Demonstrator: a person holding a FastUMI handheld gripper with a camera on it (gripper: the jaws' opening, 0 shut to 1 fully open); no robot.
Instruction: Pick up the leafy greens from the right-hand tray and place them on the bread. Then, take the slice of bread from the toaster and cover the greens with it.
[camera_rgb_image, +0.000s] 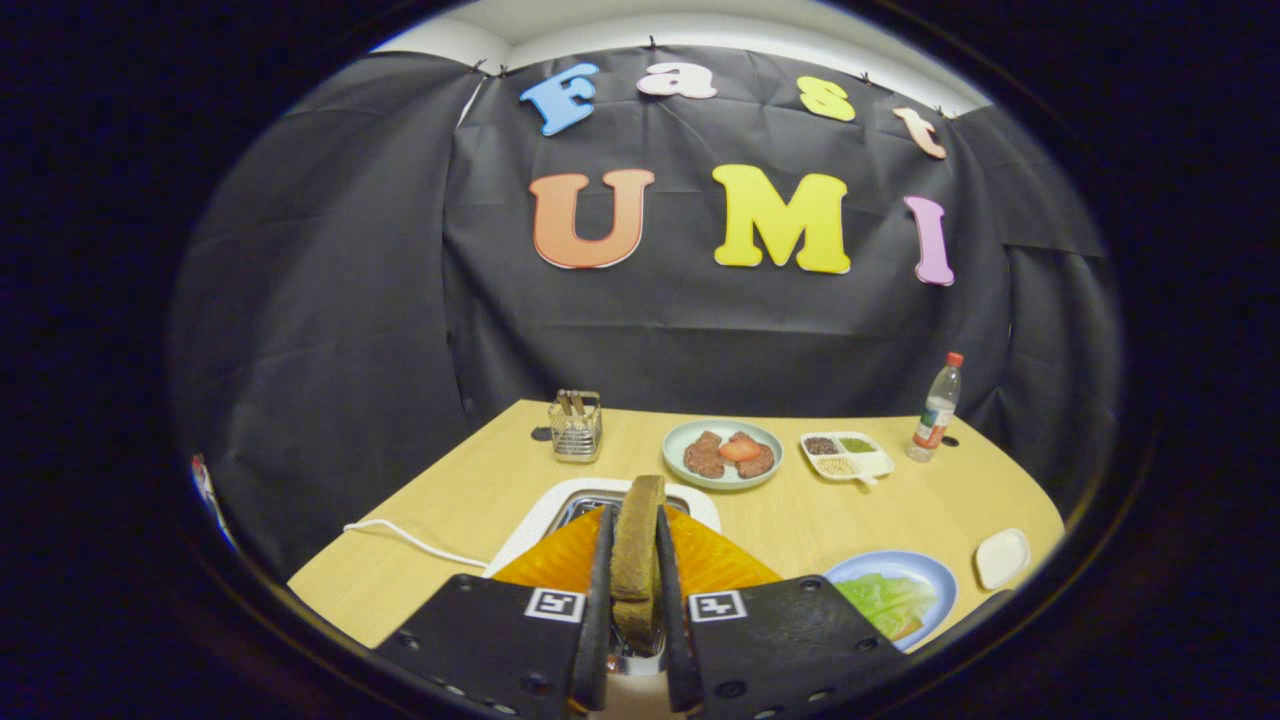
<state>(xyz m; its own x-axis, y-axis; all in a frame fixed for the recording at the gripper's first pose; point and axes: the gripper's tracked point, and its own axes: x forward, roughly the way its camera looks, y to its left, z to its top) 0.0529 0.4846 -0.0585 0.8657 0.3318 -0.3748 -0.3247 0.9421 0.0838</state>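
**Materials and finishes**

Gripper (634, 600) fingers clamp a rough, porous bread slice (637, 535) on both sides. Toaster (560, 508): glossy white plastic shell, shiny metal slot. Table (480, 480): smooth matt wood-look top. Wire holder (576, 428): bright metal. Bottle (936, 410): clear plastic. Blue plate (925, 572): glossy; lettuce leaf (885, 600) crinkled.

The gripper (634, 560) points forward and slightly down over the table; its two fingers (603, 590) stand upright and nearly parallel, drawn close together; both press on the flat faces of the bread slice (637, 545), held edge-up between them.
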